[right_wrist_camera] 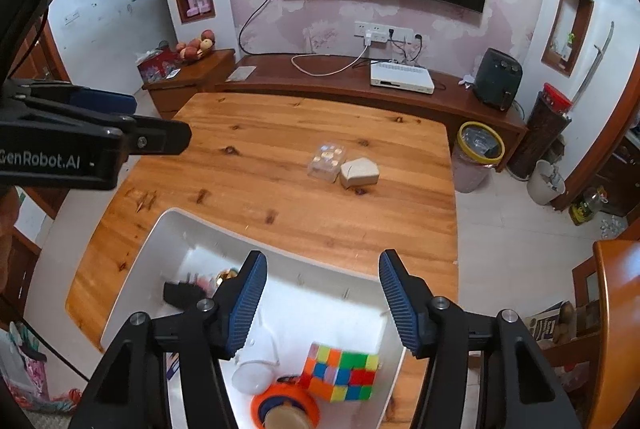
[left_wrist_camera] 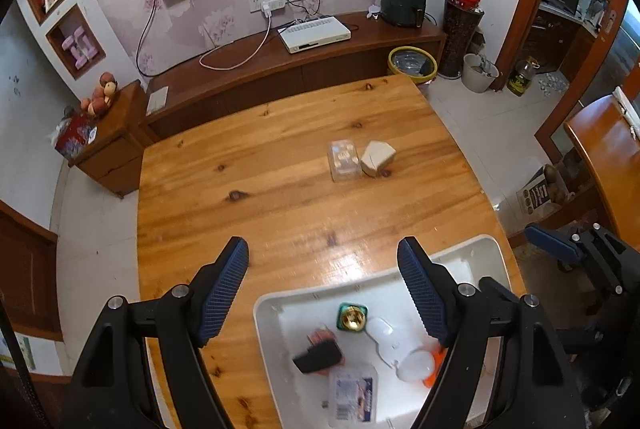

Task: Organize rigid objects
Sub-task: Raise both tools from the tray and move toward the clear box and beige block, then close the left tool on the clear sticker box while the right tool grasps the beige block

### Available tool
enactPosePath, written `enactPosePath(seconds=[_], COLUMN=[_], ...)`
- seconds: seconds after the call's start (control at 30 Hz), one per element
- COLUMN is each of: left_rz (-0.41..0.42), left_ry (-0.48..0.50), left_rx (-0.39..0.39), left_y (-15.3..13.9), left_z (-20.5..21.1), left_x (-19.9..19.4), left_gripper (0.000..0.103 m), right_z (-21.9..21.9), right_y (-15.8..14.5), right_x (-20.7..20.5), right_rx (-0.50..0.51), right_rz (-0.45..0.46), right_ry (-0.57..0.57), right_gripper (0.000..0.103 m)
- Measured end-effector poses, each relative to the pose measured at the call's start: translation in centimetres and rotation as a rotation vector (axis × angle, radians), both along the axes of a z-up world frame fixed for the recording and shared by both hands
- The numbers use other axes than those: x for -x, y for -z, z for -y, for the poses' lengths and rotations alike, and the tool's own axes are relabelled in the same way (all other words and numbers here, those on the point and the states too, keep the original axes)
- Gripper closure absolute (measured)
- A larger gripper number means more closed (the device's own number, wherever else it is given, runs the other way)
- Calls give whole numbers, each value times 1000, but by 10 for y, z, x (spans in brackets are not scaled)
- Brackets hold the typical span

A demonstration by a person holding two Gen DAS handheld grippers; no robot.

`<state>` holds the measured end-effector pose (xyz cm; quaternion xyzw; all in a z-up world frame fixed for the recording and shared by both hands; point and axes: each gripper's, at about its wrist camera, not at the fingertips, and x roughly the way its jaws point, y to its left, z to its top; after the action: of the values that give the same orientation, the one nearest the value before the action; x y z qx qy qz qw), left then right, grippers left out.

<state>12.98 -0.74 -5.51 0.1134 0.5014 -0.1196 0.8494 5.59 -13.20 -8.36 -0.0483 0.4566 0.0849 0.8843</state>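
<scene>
the white tray (left_wrist_camera: 486,249) sits at the near edge of the wooden desk (left_wrist_camera: 280,169), its lower end cut off by the frame in both views. inside it, in the left wrist view, lie a green-and-brass piece (left_wrist_camera: 352,317), a dark block (left_wrist_camera: 318,357) too blurred to identify, a flat clear packet with a blue label (left_wrist_camera: 354,399), and a white piece (left_wrist_camera: 380,333) partly hidden behind the finger. an orange-rimmed round thing (right_wrist_camera: 286,407) and a colour cube (right_wrist_camera: 340,373) show best in the right wrist view, the two just touching, with a pale translucent cap (right_wrist_camera: 252,375) beside them.

farther out on the desk, well apart from the tray, a clear plastic case (left_wrist_camera: 343,159) and a pale angular box (left_wrist_camera: 377,157) stand side by side, touching or nearly so; what the case holds is too small to tell.

the left gripper (left_wrist_camera: 324,289) hangs above the tray's far rim with jaws standing wide and nothing between them. the right gripper (right_wrist_camera: 322,303) hangs over the tray too, jaws apart and empty, the cube lying below them untouched. each gripper appears at the edge of the other's view, only partly seen.
</scene>
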Motion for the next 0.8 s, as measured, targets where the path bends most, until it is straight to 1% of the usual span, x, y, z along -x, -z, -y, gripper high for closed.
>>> enactPosePath(seconds=[0.1,0.2,0.23,0.37,0.47,0.5,0.6,0.67,0.73,0.8], left_rz=[-6,-34,-44,-74,-108,-119,-135,-158,-188,-233], left_ry=[8,11,9,4,-12,-19,-34,-45,-62,-76], left_rx=[-18,-26,-25,-16,8,20,24,22,18,17], left_y=[-2,1,4,15,22,26,35,48,61,81], left_z=[4,11,13,23,26,27,28,30,31,32], left_x=[-21,-44,-53,-86,-105,-114,-133,-148,-159,-171], left_gripper=[23,23,23,23,23,23,23,23,23,23], right_z=[4,9,11,20,29,31,39,42,43,40], right_y=[-4,-7,-7,-4,1,3,10,18,25,36], right_x=[-14,-31,-38,-67,-91,-95,-114,-128,-137,-148], right_rx=[8,29,40,84,104,103,91,79,70,61], right_rz=[13,29,36,49,47,47,33,18,7,-6], right_ry=[16,32,38,48,53,52,44,27,7,-25], right_gripper=[43,36,36,36,36,36,36,35,28,28])
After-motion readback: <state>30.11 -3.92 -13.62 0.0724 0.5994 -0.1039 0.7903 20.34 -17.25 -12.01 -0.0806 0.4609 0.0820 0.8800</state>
